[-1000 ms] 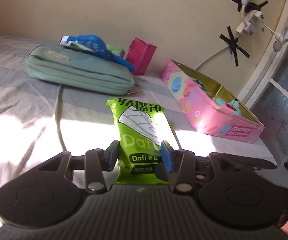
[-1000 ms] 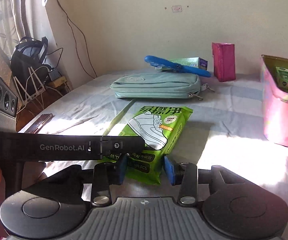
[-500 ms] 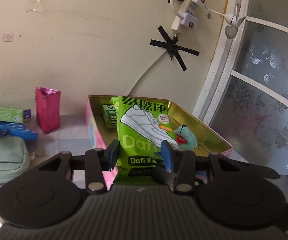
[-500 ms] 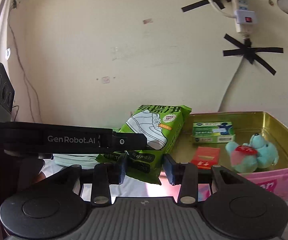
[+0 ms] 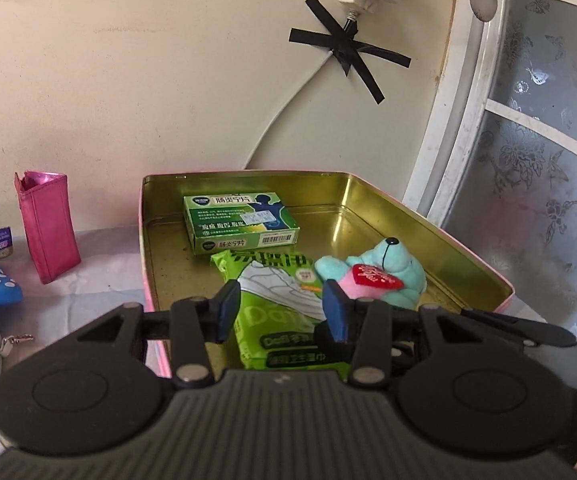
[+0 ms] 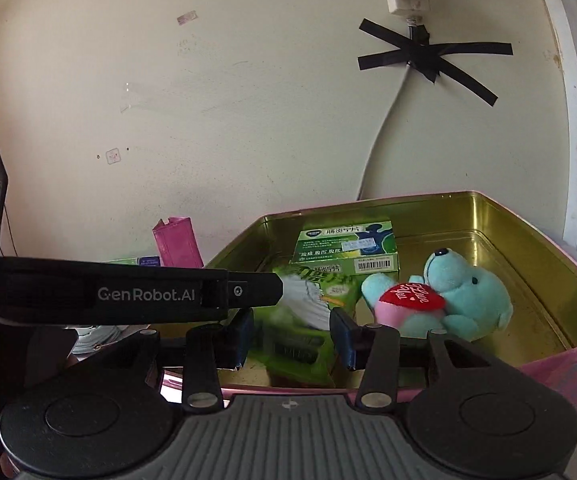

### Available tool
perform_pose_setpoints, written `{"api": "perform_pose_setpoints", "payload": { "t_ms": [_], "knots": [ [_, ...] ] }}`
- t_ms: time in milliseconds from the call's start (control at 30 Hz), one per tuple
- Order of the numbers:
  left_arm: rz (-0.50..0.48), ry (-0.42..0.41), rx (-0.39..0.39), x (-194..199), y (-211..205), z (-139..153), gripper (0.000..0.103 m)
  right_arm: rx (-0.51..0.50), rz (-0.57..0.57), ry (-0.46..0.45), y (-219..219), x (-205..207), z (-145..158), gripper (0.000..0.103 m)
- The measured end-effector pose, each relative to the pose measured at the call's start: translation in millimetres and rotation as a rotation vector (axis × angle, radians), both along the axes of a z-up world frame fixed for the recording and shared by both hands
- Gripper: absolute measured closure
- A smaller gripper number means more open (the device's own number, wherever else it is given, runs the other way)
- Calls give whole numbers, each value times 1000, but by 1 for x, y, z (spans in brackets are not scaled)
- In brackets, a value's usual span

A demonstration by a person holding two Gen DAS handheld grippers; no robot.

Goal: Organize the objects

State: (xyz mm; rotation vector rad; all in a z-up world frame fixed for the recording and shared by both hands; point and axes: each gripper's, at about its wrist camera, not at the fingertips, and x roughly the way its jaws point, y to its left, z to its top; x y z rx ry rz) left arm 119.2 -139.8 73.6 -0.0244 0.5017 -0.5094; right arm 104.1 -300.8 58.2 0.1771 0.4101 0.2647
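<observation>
Room runs short in the gold-lined pink tin (image 5: 248, 176): my left tongs (image 5: 280, 309) pinch a crinkly green wipes pack (image 5: 272, 276); right tongs (image 6: 290, 332), just opening, straddle it.

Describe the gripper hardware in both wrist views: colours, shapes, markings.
Both match. The left gripper and right gripper each have two blue pads on black linkage arms with silver pivot screws, two round black housings, and a ribbed grey plate in the centre. In the right wrist view, a black bar on the left gripper's side carries white "GenRobot.AI" lettering. No cables or sleeves are visible.
</observation>
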Motion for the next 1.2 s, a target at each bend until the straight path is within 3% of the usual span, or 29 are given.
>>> {"api": "perform_pose_setpoints", "payload": {
  "t_ms": [400,633,767,1200],
  "knots": [
    [142,-44,86,-52,33,20,55,45,-40,-35,-7,-40,13,65],
    [193,-16,135,-84,59,2,55,115,-55,-24,-8,-81,12,65],
    [225,28,166,-93,75,-15,55,130,-37,27,3,-94,2,65],
    [360,105,199,-96,146,-50,52,1,117,138,84,-99,-21,65]
  ]
}}
